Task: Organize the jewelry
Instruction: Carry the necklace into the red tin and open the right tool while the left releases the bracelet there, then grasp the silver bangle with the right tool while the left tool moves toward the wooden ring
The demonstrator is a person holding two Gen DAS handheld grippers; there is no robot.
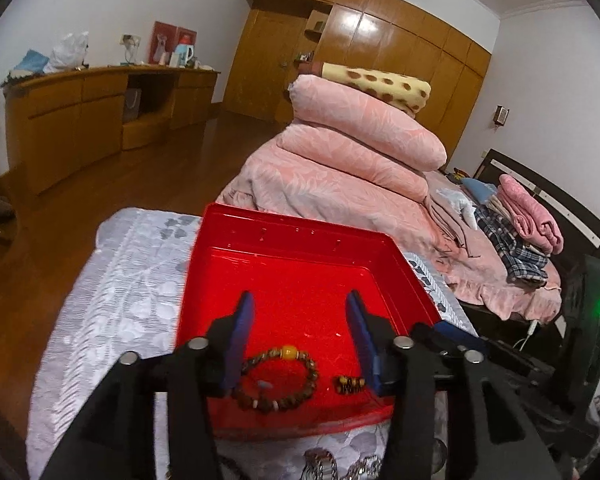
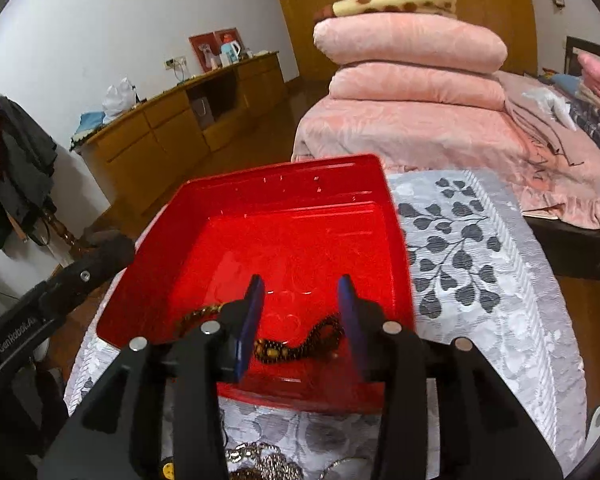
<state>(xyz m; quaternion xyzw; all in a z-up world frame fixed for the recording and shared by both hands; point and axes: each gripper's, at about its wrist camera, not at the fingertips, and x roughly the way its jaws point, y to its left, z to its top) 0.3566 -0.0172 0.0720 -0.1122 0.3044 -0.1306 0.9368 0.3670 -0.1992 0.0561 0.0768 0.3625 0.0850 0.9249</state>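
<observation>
A red plastic tray [image 1: 296, 220] sits on a grey-and-white leaf-patterned cloth [image 1: 132, 280]. Inside it lies a brown bead bracelet [image 1: 288, 352] with one yellow bead, and a short dark bead string [image 1: 348, 385] to its right. My left gripper [image 1: 300, 300] hovers over the tray, open, with the brown bracelet below and between its blue fingers [image 1: 244, 320], not pinched. In the right wrist view the tray [image 2: 284, 172] holds the dark bead string [image 2: 296, 346] under my open right gripper [image 2: 300, 280]. The brown bracelet [image 2: 198, 316] is partly hidden behind the left finger.
Silver chains [image 1: 340, 466] lie on the cloth near the tray's front edge, also the chains [image 2: 260, 460] below the right gripper. Folded pink quilts [image 1: 360, 140] are stacked on the bed behind. A wooden sideboard [image 1: 100, 112] lines the far wall. The left gripper's body [image 2: 40, 312] shows left of the tray.
</observation>
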